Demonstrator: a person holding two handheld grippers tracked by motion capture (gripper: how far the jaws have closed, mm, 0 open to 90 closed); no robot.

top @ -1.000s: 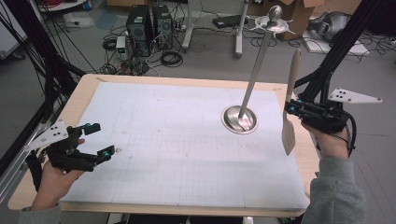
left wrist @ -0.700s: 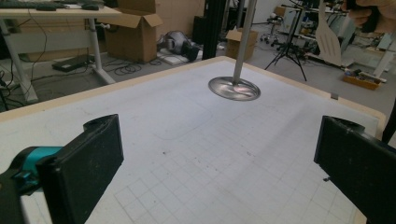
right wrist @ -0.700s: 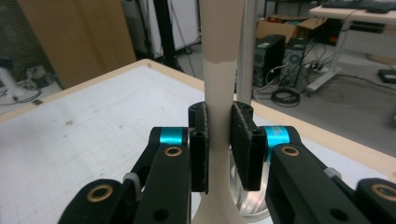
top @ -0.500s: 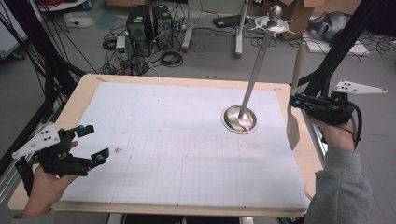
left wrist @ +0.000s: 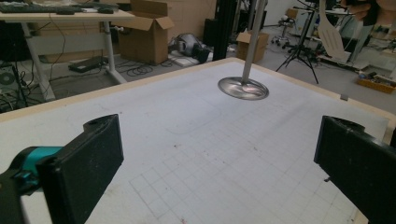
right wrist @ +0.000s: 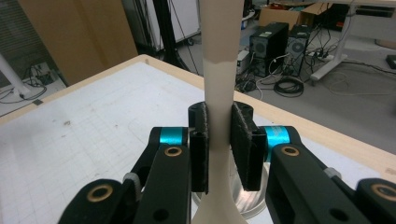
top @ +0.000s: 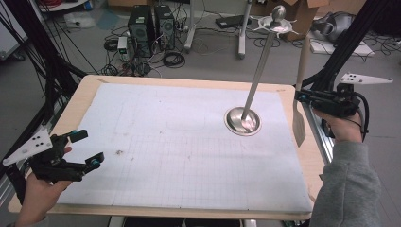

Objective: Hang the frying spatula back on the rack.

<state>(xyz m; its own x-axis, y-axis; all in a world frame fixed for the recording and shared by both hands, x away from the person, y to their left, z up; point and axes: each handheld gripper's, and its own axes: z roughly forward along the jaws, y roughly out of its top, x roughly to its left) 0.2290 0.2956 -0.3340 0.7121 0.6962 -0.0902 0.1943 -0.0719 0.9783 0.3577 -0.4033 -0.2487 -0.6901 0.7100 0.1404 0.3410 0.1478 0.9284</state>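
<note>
— While the right gripper [top: 302, 98] hangs off the tabletop's [top: 179, 137] three-o'clock edge, what is it grasping?
— A pale wooden spatula [top: 299, 90], held upright. Its jaws are clenched on the handle in the right gripper view [right wrist: 218, 144], and the blade points down beside the tabletop edge, at about three o'clock from the round steel base [top: 242, 120].
— And that base?
— It sits on the white gridded sheet [top: 156, 142] toward two o'clock, with a tall metal pole [top: 257, 71] rising from it to a knobbed top.
— The left gripper [top: 85, 149]?
— Down at eight o'clock, near the corner, with its jaws spread wide and nothing between them. In the left gripper view [left wrist: 219, 158] the two black pads stand well apart over the grid.
</note>
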